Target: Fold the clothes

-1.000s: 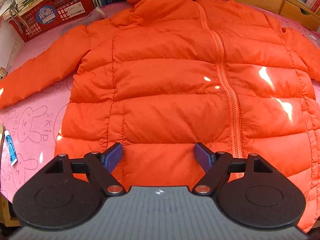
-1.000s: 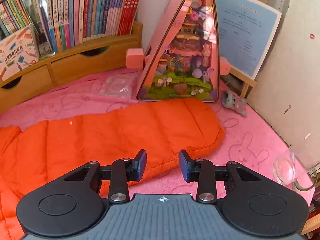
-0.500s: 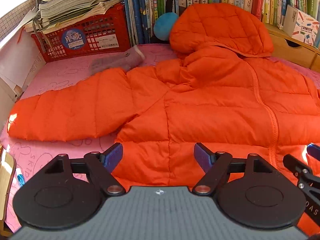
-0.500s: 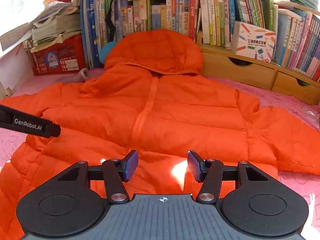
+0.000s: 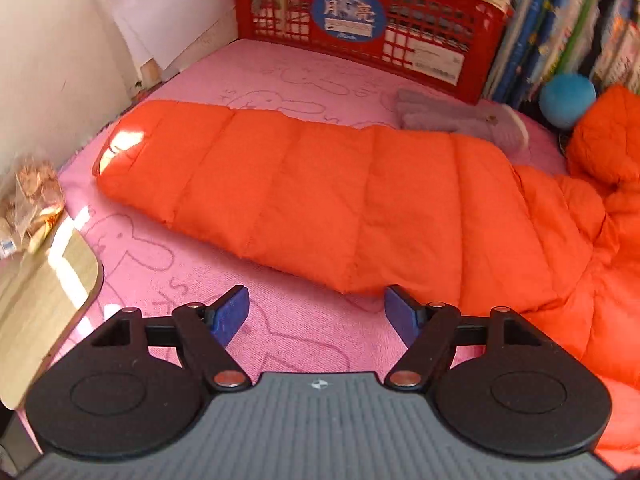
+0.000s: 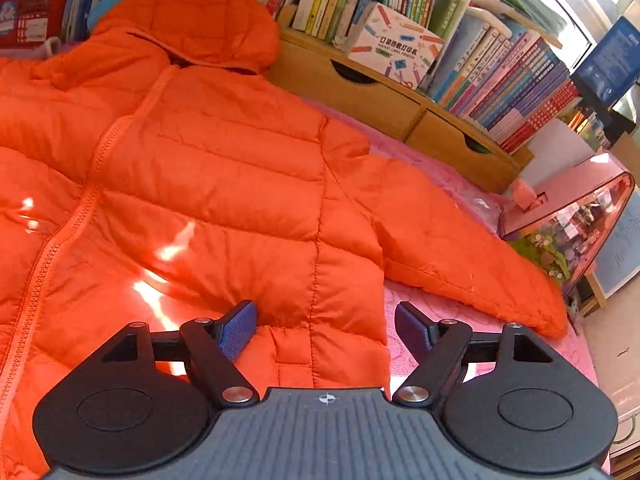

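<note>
Both grippers are hanging spread and empty: the left gripper (image 5: 316, 314) is hovering over the pink mat (image 5: 280, 80) with the jacket's sleeve (image 5: 320, 200) stretching from 10 o'clock to 3 o'clock just beyond its fingertips. Meanwhile the right gripper (image 6: 326, 328) is sitting over the side hem of the orange jacket (image 6: 200, 168), which is lying flat and zipped, hood (image 6: 192, 16) pointing to 11 o'clock toward the books (image 6: 500, 92)

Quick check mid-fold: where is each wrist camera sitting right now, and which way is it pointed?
Left wrist: low over the pink mat, facing the jacket's outstretched sleeve and a red basket; the open left tool shows.
Right wrist: above the jacket's side edge, facing hood and bookshelf; the open right tool shows.
Shared: jacket, mat, basket.
</note>
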`<state>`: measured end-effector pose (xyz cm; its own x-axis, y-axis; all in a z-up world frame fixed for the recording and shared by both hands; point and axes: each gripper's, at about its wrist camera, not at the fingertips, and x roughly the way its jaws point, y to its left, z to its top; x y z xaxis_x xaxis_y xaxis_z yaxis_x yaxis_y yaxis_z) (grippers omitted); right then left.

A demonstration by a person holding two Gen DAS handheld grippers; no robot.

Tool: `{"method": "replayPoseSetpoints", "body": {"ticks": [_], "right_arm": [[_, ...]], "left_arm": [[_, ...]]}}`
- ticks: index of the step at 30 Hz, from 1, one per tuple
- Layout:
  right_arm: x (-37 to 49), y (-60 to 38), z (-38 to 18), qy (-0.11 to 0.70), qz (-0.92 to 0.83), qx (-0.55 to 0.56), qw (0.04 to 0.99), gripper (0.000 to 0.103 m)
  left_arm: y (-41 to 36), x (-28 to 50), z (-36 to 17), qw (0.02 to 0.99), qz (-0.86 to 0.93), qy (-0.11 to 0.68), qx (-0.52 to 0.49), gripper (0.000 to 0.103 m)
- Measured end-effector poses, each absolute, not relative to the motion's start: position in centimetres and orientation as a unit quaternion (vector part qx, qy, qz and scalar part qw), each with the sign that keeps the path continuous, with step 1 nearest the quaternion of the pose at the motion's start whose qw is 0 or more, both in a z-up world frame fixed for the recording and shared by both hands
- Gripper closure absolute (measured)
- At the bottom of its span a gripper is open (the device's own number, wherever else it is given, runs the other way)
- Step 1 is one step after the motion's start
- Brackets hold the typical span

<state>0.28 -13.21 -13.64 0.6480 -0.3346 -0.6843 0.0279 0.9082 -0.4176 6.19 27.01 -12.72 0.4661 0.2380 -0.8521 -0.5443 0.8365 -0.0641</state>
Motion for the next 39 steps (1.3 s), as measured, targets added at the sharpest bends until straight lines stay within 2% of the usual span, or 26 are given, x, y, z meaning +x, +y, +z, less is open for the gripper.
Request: {"method": "replayPoseSetpoints", "body": {"ticks": [2,5,7,8,9,12,15,24,29,31,33,39], "right_arm": [[0.2,-11.5,-13.7,0.405,-0.090,-0.197,0.888,0.028],[0.2,-8.8,-13.8,0.402,-0.072,-0.210,0.888,0.028],[0.1,-7.1,-13.9,0.400,-0.060,-0.218,0.888,0.028],[0.1,-6.2,-13.9,0.399,-0.055,-0.222,0.888,0.028],[0.0,-5.5,-13.9,0.396,-0.052,-0.227,0.888,0.028],[-0.1,-4.3,-13.8,0.394,-0.048,-0.234,0.887,0.028],[-0.1,-3.3,-13.7,0.396,-0.046,-0.237,0.886,0.028],[0.9,-1.9,-12.4,0.386,-0.032,-0.213,0.897,0.028],[3.0,0.6,-11.3,0.357,0.021,-0.172,0.918,0.030],[4.1,1.4,-11.2,0.350,0.041,-0.159,0.922,0.039],[5.5,2.1,-11.1,0.343,0.051,-0.141,0.927,0.041],[8.5,-0.7,-12.3,0.360,0.019,-0.109,0.927,0.041]], "left_arm": [[30.2,5.5,-12.5,0.831,0.241,0.442,-0.236,0.028],[33.3,6.1,-13.0,0.823,0.265,0.432,-0.258,0.028],[35.0,6.8,-13.7,0.820,0.269,0.425,-0.272,0.032],[35.5,7.0,-13.9,0.821,0.275,0.417,-0.275,0.038],[35.9,7.3,-13.9,0.823,0.283,0.412,-0.269,0.053],[37.2,8.3,-14.2,0.829,0.300,0.399,-0.253,0.078],[38.5,9.2,-14.3,0.832,0.304,0.399,-0.236,0.087],[38.8,10.9,-13.0,0.826,0.336,0.428,-0.146,0.088],[32.3,8.3,-9.2,0.887,0.242,0.380,-0.102,0.087],[28.6,7.7,-8.0,0.909,0.177,0.364,-0.095,0.087],[25.0,7.5,-7.5,0.922,0.109,0.360,-0.093,0.084],[17.1,8.4,-10.1,0.916,0.016,0.395,-0.062,0.084]]}}
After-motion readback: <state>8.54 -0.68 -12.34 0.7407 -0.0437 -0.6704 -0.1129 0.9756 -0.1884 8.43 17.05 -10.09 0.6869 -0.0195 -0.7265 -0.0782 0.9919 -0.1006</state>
